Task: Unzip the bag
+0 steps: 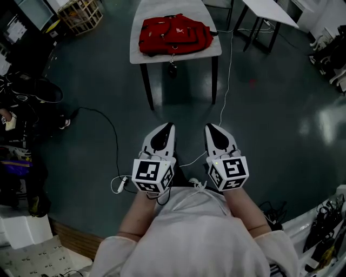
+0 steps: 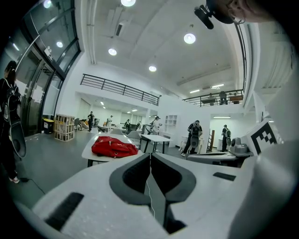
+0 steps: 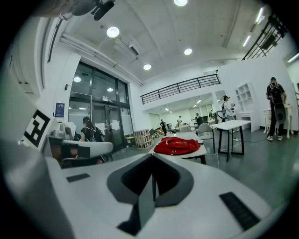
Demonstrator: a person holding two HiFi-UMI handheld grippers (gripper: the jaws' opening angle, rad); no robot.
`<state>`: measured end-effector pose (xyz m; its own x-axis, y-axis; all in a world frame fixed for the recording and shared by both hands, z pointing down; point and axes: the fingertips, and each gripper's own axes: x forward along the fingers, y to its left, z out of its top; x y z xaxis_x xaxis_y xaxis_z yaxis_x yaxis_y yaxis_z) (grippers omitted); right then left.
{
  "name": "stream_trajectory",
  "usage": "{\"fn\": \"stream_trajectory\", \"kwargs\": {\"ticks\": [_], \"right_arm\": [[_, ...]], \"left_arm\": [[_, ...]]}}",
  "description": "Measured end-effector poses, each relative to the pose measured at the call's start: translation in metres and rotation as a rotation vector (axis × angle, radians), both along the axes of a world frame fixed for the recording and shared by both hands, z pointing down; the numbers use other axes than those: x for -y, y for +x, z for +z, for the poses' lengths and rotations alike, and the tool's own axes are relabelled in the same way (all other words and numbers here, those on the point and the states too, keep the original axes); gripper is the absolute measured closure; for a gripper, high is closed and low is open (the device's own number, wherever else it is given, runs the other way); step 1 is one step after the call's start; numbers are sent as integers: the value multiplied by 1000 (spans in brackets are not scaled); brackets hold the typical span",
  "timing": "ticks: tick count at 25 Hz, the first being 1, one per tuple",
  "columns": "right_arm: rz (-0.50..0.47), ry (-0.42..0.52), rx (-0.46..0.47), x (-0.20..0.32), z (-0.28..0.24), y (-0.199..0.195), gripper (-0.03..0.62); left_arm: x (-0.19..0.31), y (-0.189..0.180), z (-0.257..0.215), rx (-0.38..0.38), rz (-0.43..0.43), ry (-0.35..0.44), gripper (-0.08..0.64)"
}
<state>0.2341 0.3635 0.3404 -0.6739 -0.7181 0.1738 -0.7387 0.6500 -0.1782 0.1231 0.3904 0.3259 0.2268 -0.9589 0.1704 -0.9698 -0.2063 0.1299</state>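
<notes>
A red bag (image 1: 174,34) lies flat on a small white table (image 1: 137,52) at the top of the head view, a dark tag hanging over the table's front edge. The same bag (image 2: 113,147) shows far ahead in the left gripper view, and as the red bag (image 3: 177,145) in the right gripper view. My left gripper (image 1: 167,125) and right gripper (image 1: 210,126) are held side by side close to the person's body, well short of the table. Both are shut with nothing between the jaws.
A white cable (image 1: 227,76) runs across the dark floor from the table toward the person. A wooden crate (image 1: 81,13) stands at the back left and bags and clutter (image 1: 21,97) line the left side. Another white table (image 1: 268,11) stands at the back right. Several people stand in the distance.
</notes>
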Motion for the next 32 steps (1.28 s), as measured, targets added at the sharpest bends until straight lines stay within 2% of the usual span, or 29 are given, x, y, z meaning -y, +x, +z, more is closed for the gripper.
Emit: {"fn": "stream_trajectory", "kwargs": {"ticks": [10,23,28,32], "right_arm": [[17,-27,-15,86,10,-53,565],[122,-85,-84,276,16,-166,565],[180,-151,-104,336,29,-201,565],[214,-231,-132,368,49,-218,564]], "left_arm": [[86,-52,7,121,31,24,535],[292,-178,20,31,128,-42,535],[363,-232,31,44,162,-74,535],[401,-264,43,44,164,-114,535]]}}
